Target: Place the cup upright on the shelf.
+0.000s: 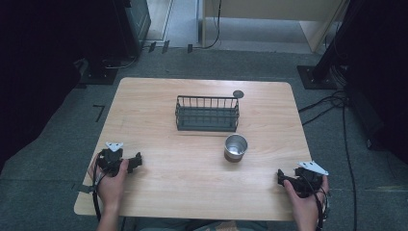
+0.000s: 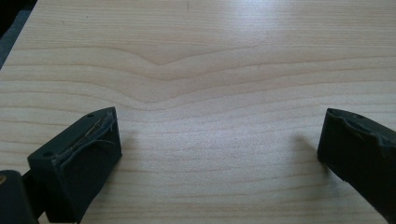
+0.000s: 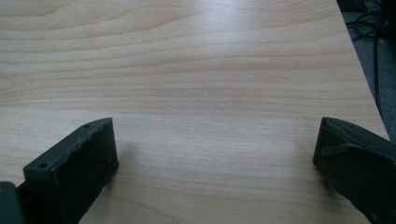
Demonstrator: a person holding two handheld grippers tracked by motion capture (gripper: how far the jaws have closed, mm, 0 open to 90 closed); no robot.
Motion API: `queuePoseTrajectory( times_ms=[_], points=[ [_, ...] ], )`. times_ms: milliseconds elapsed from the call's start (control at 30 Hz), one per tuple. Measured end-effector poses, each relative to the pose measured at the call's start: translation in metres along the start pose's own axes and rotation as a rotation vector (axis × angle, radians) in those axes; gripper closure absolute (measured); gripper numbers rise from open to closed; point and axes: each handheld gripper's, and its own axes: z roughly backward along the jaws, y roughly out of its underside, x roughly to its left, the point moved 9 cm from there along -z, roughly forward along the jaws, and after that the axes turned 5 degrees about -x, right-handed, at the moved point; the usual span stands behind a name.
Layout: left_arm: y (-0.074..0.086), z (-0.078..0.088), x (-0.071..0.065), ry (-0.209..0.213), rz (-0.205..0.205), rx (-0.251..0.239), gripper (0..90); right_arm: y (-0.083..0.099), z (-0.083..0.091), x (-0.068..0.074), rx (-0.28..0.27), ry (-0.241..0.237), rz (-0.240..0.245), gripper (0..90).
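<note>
Both the left gripper (image 1: 136, 161) and the right gripper (image 1: 284, 179) are rested wide open and empty at the near table (image 1: 192, 187) corners, well apart from the metal cup (image 1: 235, 147) and wire basket (image 1: 207, 114), seemingly so either can be reached freely.

Left hand-held gripper (image 1: 137, 161): black body, grey three-cornered plate on top, black cable trailing. Right hand-held gripper (image 1: 279, 177): same build. Jaw blocks matte black, screw holes, frayed pad edges.

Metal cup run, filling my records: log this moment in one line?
left gripper: open, empty | right gripper: open, empty | metal cup: upright, untouched | wire basket: empty
</note>
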Motion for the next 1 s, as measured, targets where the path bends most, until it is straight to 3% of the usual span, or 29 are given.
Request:
queuePoseTrajectory(
  times_ms=[67, 200, 400, 667, 1000],
  points=[
    [0.000, 0.000, 0.000, 0.001, 0.000, 0.000, 0.0, 0.000, 0.001, 0.001, -0.002, -0.014, 0.001, 0.0],
    [0.000, 0.001, 0.001, 0.016, -0.007, -0.002, 0.0, -0.005, 0.007, 0.003, -0.038, -0.027, -0.052, 7.1],
    [0.001, 0.001, 0.001, 0.014, -0.011, 0.000, 0.0, -0.015, 0.017, 0.013, -0.067, -0.039, -0.071, 6.3],
    [0.001, 0.001, 0.001, 0.014, -0.011, 0.001, 0.0, -0.035, 0.027, 0.036, -0.085, -0.092, -0.027, 6.3],
    [0.001, 0.001, 0.001, 0.014, -0.011, 0.001, 0.0, -0.050, 0.035, 0.059, -0.110, -0.153, -0.010, 5.5]
  ],
)
